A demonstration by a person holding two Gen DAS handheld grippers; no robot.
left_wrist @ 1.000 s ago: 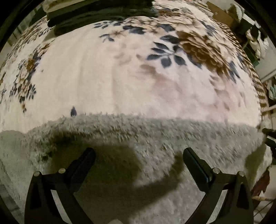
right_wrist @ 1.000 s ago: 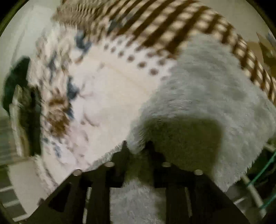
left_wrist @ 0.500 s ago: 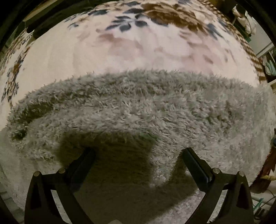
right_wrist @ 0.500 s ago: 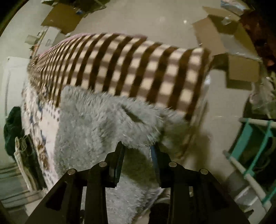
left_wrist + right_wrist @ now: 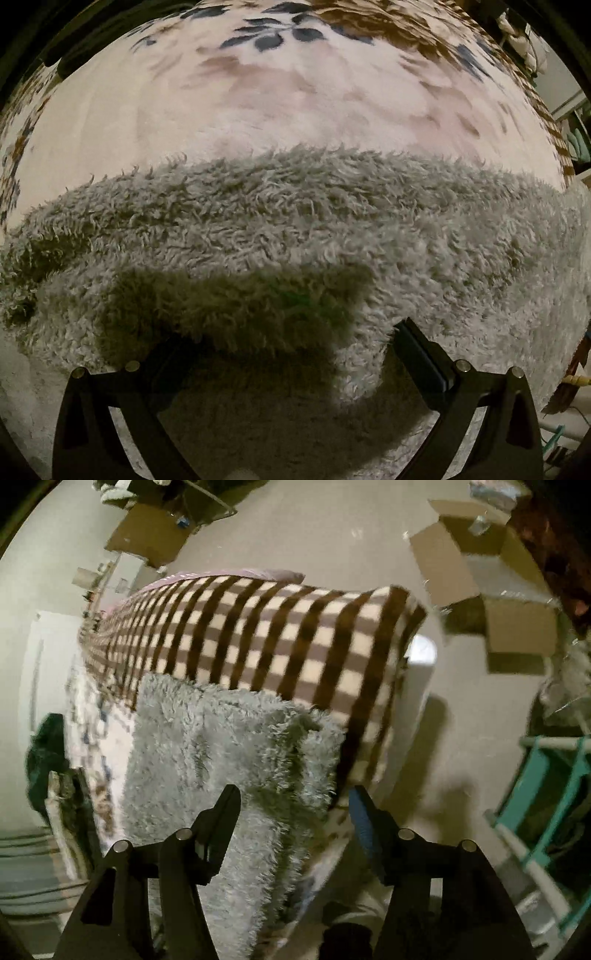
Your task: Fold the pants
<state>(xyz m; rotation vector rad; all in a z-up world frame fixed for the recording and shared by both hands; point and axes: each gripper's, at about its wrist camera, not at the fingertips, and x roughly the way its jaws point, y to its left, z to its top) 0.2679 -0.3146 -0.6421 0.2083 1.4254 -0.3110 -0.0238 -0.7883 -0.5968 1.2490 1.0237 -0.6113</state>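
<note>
The fluffy grey pants [image 5: 295, 229] lie across the floral blanket [image 5: 280, 110] on the bed, a folded layer on top. My left gripper [image 5: 291, 343] is open, low over the near edge of the pants; its left finger is partly hidden by the pile. In the right wrist view the pants [image 5: 221, 746] end at the bed's corner, beside the brown checked border [image 5: 295, 627]. My right gripper [image 5: 291, 805] is open, its fingers spread on either side of the pants' end, holding nothing.
Cardboard boxes [image 5: 491, 590] stand on the pale floor [image 5: 332, 528] beyond the bed's corner. A teal rack [image 5: 554, 794] is at the right. Dark folded clothes [image 5: 55, 768] lie at the far left of the bed.
My right gripper was shut on the pants' end and has opened, letting it go on the bed's corner. The left gripper stayed open and shifted slightly over the folded pants.
</note>
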